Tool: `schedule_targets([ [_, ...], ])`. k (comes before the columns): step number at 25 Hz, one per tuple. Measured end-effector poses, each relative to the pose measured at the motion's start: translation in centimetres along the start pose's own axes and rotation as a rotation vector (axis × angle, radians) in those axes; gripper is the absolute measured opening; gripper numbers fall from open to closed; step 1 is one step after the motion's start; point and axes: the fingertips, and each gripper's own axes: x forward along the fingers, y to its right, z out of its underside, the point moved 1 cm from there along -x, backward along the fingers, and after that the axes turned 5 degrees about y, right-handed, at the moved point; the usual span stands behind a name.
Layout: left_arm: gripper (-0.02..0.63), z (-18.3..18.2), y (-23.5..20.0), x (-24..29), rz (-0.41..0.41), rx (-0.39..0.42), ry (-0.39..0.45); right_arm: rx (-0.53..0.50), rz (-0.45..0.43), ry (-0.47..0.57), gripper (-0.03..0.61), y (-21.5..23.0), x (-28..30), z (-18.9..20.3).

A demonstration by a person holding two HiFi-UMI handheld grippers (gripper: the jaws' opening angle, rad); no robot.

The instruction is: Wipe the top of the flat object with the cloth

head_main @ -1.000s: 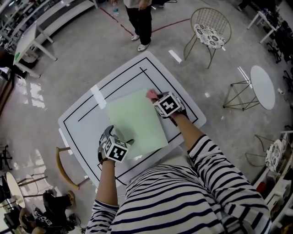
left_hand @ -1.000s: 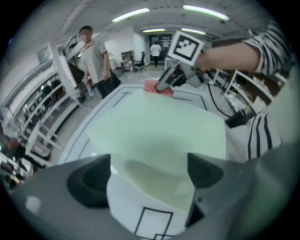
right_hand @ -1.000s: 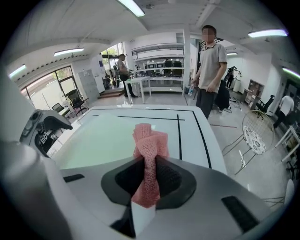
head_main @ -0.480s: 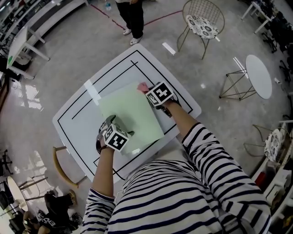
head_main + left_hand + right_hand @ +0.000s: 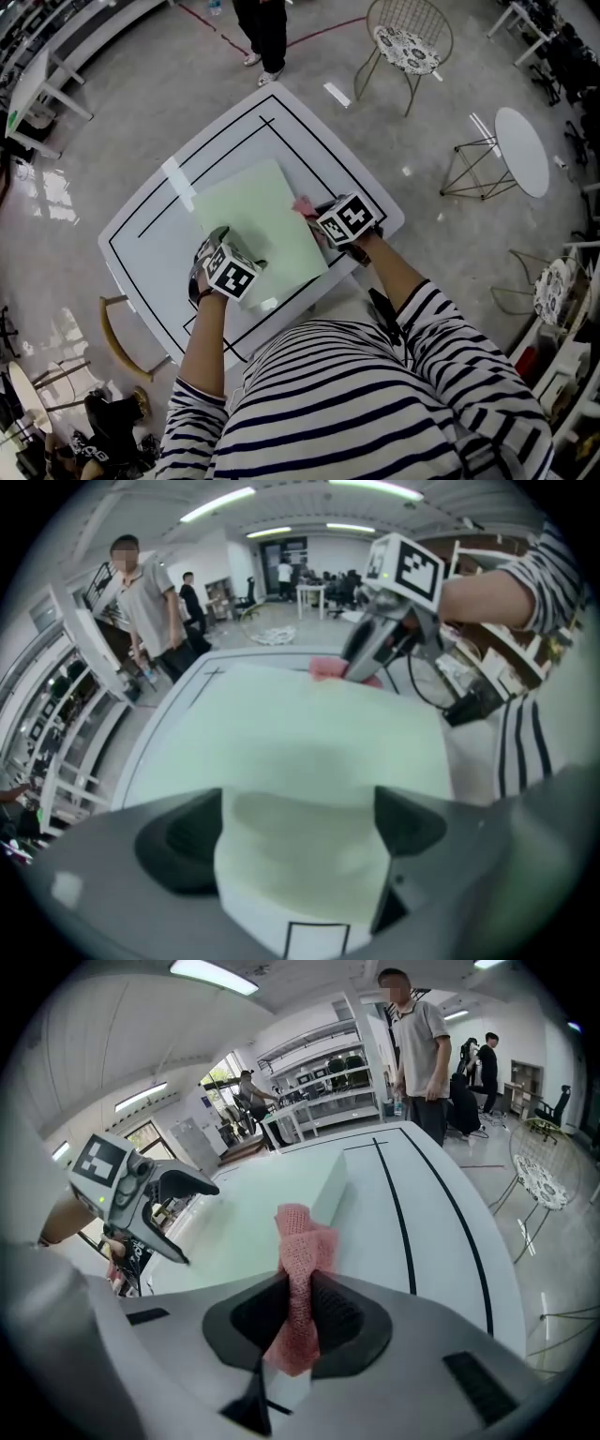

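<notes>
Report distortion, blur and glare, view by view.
Head view: fisheye warp toward the edges; bright glare on the floor at left. Left gripper view: soft throughout, green board smeared, corners dark. Right gripper view: pink cloth crisp; ceiling light blown out.

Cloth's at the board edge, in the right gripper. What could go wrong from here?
1. The cloth is a narrow bunch in the right gripper, at the right edge of the green board; a stroke could slip off or leave strips unwiped.
2. The left gripper is open over the board's near edge, not clamped, so the board might slide on the white table under the wiping push.
</notes>
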Motion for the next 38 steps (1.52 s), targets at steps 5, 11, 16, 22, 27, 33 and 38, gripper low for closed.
schedule_targets([
  [5,0.495,0.0,-0.1,0.1,-0.008,0.002,-0.003,-0.013,-0.026,-0.038,0.055,-1.8,-1.4,2.9],
  [11,0.495,0.1,-0.1,0.1,-0.01,-0.008,0.006,-0.023,-0.061,-0.097,0.057,-3.9,-3.3,6.1],
  [16,0.495,0.1,-0.3,0.0,-0.003,-0.008,0.011,-0.018,-0.1,-0.15,0.057,-6.3,-5.7,8.8],
  [22,0.495,-0.1,-0.3,0.1,0.017,0.003,0.008,-0.036,-0.274,-0.28,0.057,-11.1,-6.4,12.0],
  [27,0.495,-0.3,-0.1,0.2,0.022,0.011,0.015,-0.045,-0.22,-0.31,0.056,-10.8,-3.9,12.2],
  [33,0.492,-1.1,-0.2,0.0,-0.002,-0.027,0.053,-0.063,-0.067,-0.233,0.056,-7.2,-4.0,9.6],
  [38,0.492,-1.5,0.0,0.7,0.008,-0.048,0.058,-0.069,0.035,-0.151,0.057,-3.5,-3.1,5.7],
])
